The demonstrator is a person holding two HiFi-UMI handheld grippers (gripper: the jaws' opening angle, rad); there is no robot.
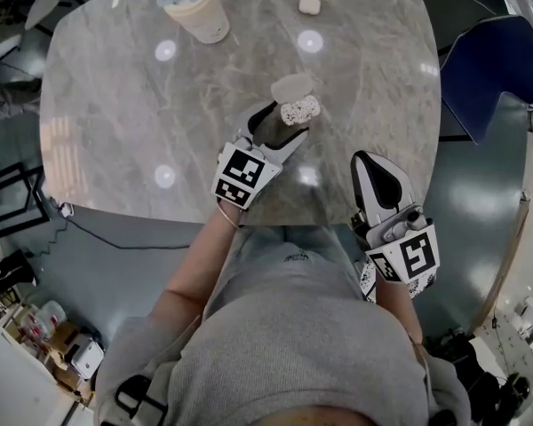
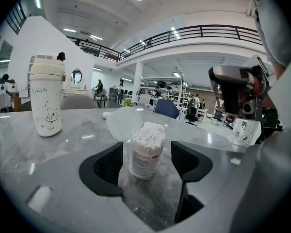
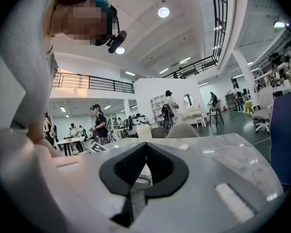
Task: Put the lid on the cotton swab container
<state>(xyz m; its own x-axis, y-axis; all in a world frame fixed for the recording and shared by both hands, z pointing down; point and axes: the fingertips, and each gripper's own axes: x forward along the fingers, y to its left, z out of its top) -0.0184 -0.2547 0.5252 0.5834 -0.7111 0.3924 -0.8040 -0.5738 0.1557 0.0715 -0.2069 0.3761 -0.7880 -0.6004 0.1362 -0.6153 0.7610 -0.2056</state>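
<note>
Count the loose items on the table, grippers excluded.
4: a cream tumbler on the far side, left; a small white object on the far side, to its right; the lid mid-table; and the cotton swab container upright just in front of it. None appears hidden.

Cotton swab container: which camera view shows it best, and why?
The left gripper view: the cotton swab container stands close, uncapped, swabs and label visible. The head view shows it small from above. The right gripper view does not clearly show it.
</note>
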